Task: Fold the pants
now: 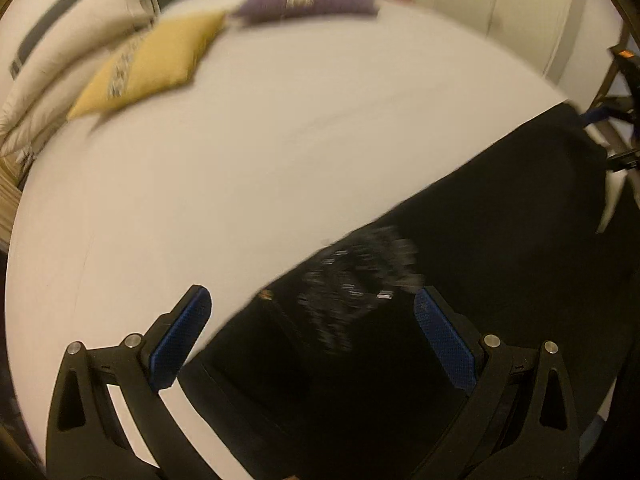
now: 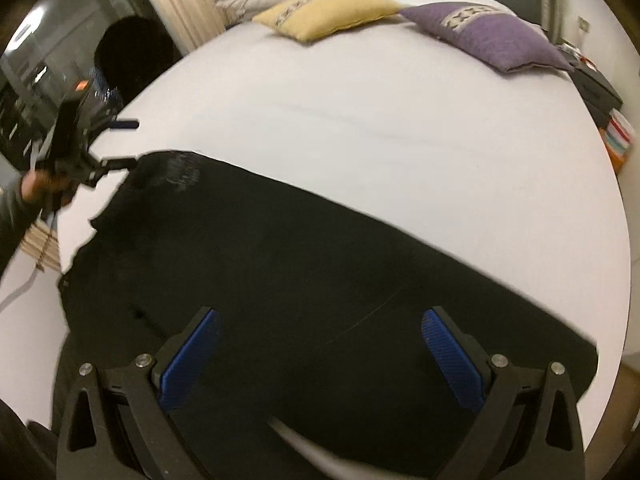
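— Hovering over what?
— Both grippers hang above a white bed (image 2: 360,128). The left gripper (image 1: 312,336) has its jaws spread wide; the right gripper (image 2: 320,354) is equally wide, holding nothing.
— And the pants?
— Black pants (image 2: 280,280) lie flat across the bed's near edge, directly beneath both grippers. A yellow cushion (image 2: 328,12) and purple cushion (image 2: 492,32) sit at the far edge.
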`<action>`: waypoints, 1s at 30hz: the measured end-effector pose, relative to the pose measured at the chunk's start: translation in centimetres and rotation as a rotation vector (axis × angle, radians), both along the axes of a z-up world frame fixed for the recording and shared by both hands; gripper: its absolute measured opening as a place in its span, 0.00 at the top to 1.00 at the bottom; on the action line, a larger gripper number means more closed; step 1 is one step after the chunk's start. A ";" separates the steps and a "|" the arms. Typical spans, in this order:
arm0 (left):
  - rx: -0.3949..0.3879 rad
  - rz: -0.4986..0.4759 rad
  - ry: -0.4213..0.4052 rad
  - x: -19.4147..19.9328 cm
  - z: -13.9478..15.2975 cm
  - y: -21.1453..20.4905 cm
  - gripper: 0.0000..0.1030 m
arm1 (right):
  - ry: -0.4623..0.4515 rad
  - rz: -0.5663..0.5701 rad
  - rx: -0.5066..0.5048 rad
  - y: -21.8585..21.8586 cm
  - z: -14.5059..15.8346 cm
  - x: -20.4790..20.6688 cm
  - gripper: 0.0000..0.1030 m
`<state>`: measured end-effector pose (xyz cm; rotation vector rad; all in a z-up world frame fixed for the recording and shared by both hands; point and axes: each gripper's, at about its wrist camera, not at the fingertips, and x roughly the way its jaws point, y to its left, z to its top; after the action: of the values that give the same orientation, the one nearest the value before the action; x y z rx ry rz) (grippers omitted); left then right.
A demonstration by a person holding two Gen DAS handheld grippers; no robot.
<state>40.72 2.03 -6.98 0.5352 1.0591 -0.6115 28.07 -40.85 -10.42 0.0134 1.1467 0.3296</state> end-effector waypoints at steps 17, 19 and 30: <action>0.004 -0.237 0.302 8.2 -7.7 -0.6 0.48 | 0.027 0.156 0.071 -1.6 -3.9 7.5 0.06; 0.014 -0.268 0.310 8.0 -7.5 -0.7 0.66 | 0.020 0.177 0.073 -1.2 -3.8 7.3 0.06; 0.060 -0.311 0.149 5.2 -5.2 -0.2 0.93 | -0.025 0.197 -0.042 -2.0 -3.8 8.5 0.06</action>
<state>45.89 1.85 -12.18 0.7233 1.1464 -0.9056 36.55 -42.85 -14.23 -0.1410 1.1326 0.4795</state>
